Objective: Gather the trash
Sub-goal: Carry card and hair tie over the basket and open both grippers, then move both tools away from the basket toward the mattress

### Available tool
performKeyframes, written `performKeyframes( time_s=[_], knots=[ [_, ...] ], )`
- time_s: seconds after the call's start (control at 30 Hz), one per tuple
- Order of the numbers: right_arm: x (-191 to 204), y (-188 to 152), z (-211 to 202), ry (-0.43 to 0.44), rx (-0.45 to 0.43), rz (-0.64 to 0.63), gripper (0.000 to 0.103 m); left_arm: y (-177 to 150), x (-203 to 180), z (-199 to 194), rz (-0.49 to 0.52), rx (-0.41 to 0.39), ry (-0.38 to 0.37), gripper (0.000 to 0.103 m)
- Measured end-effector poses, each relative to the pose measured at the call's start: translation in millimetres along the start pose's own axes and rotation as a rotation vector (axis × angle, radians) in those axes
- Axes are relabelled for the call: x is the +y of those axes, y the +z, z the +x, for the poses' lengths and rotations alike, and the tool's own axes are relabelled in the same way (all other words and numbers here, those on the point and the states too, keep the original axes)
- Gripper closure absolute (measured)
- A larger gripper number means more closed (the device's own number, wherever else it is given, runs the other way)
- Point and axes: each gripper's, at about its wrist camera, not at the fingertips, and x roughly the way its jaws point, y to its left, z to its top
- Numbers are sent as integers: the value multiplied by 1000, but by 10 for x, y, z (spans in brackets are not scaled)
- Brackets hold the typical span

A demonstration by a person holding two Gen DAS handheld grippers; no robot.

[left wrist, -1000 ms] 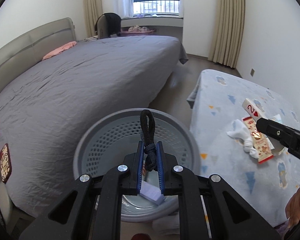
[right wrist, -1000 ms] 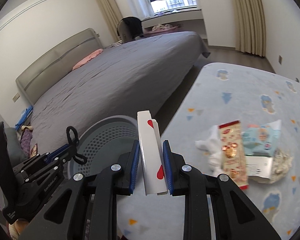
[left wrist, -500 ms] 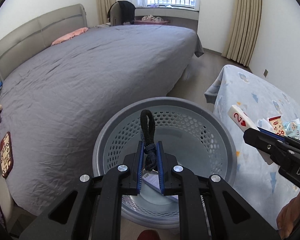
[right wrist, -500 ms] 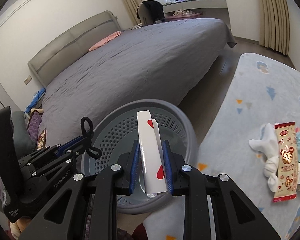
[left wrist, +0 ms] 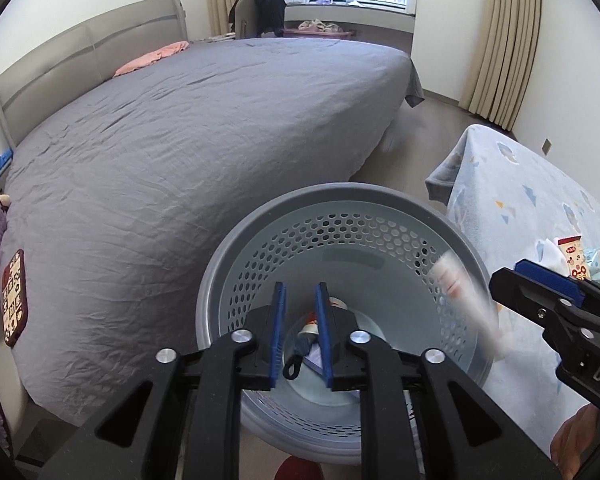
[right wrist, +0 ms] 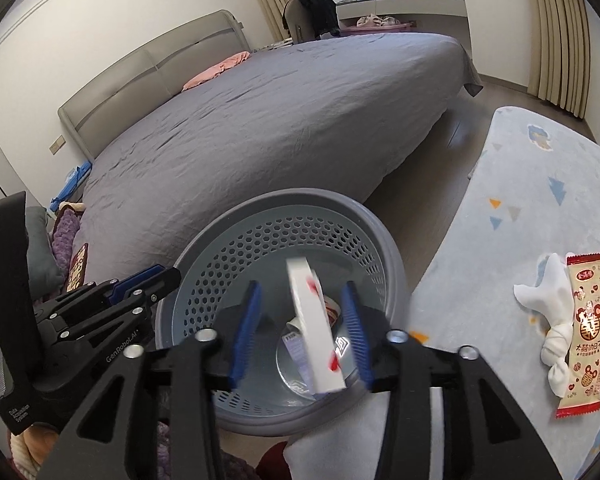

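One white box [right wrist: 316, 328] — long axis near-upright, top tilted left.

Both grippers are black plastic with ribbed blue pads and silver screws at the finger pivots: the left gripper [left wrist: 301, 334] carries white "GenRobot.AI" lettering on its side, the right gripper [right wrist: 300, 336] white letters "DAS".

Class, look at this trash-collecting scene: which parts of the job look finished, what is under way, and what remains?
Done: some trash already lies in the grey basket. Under way: both grippers have just been opening over it; the left gripper has let go of the black cord, and the white box tilts loose between the right gripper's jaws. Left: the snack wrapper and white tissue on the blue blanket.
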Motion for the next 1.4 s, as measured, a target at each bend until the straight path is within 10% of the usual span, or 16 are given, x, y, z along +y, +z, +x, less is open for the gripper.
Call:
performKeyframes(
  time_s=[0.27, 0.93, 1.4],
  knots=[
    [-25, -12, -21, -14, -7, 9, 57, 13, 63, -52, -23, -30, 26, 42],
    [-58, -62, -163, -56, -68, 17, 38, 27, 133, -151, -63, -88, 75, 9],
    [-248, -185, -484, -120, -103, 26, 33, 4, 52, -281, -61, -125, 31, 7]
  ],
)
